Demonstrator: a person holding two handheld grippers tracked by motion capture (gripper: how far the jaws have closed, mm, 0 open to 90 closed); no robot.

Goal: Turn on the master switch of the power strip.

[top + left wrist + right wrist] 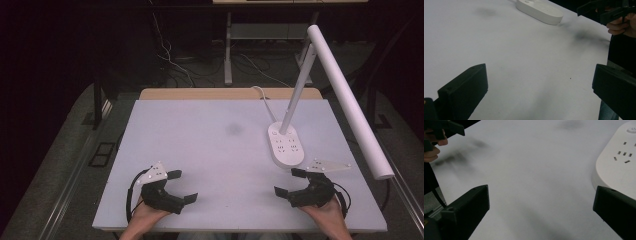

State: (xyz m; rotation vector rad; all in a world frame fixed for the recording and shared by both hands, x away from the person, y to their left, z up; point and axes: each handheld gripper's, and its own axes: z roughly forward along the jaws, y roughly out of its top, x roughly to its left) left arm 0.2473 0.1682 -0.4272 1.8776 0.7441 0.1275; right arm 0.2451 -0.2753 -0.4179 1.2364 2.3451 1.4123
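On table's (200,150) near right: lamp base (285,145) w/ sockets, just ahead of R gripper (290,181), long axis running away from person toward far edge. R hand nearer; L gripper (182,186) well apart to left. Both grippers' jaws wide apart, nothing between. No brand or legible text.

- A pale white surface (215,150), rectangular, with a strip of wooden edge along its far side.
- A white desk lamp's oval base (285,145) with socket holes stands on it, right of centre.
- A faint dark smudge (233,129) marks the middle, just left of the base.
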